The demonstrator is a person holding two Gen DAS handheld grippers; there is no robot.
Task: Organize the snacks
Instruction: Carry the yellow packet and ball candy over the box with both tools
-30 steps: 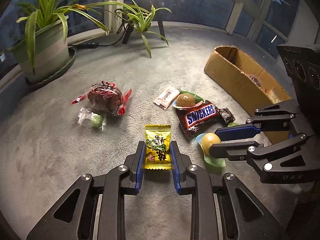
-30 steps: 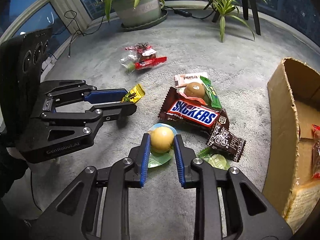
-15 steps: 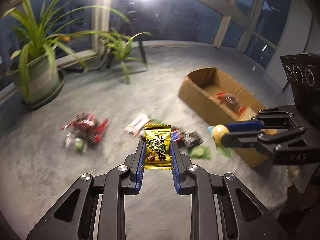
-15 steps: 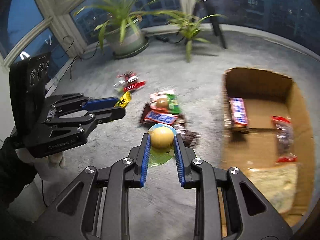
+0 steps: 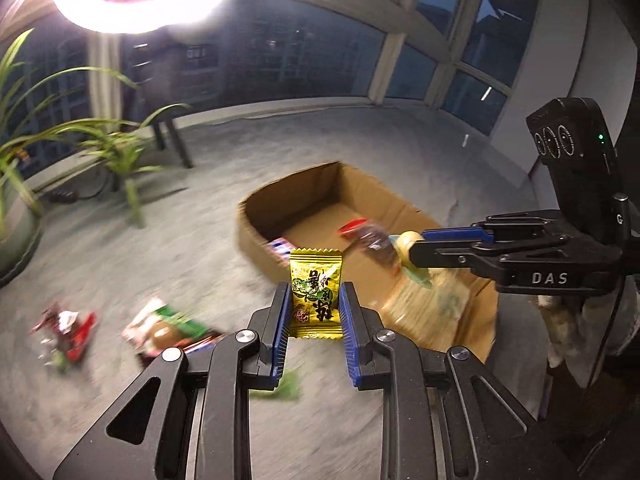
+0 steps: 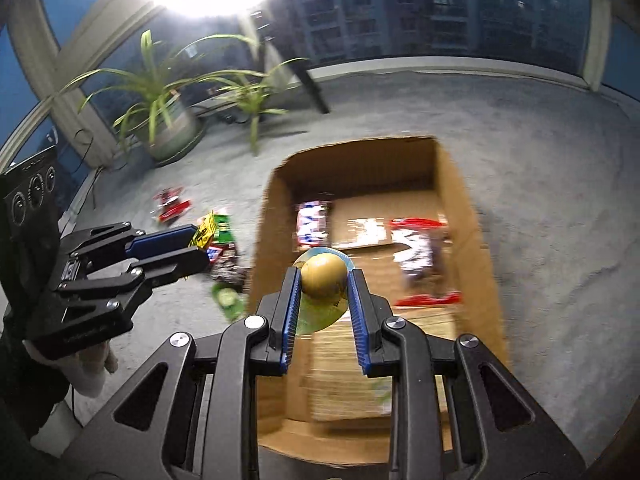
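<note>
Both tools lifted to cardboard box (image 6: 464, 200); right tool (image 6: 324, 280) clamps jelly cup (image 6: 323, 276).

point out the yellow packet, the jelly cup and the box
yellow packet (image 5: 316, 292), left wrist view, printed front
jelly cup (image 6: 323, 276), right wrist view, tan dome
box (image 6: 356, 164), right wrist view, far inner wall
</note>
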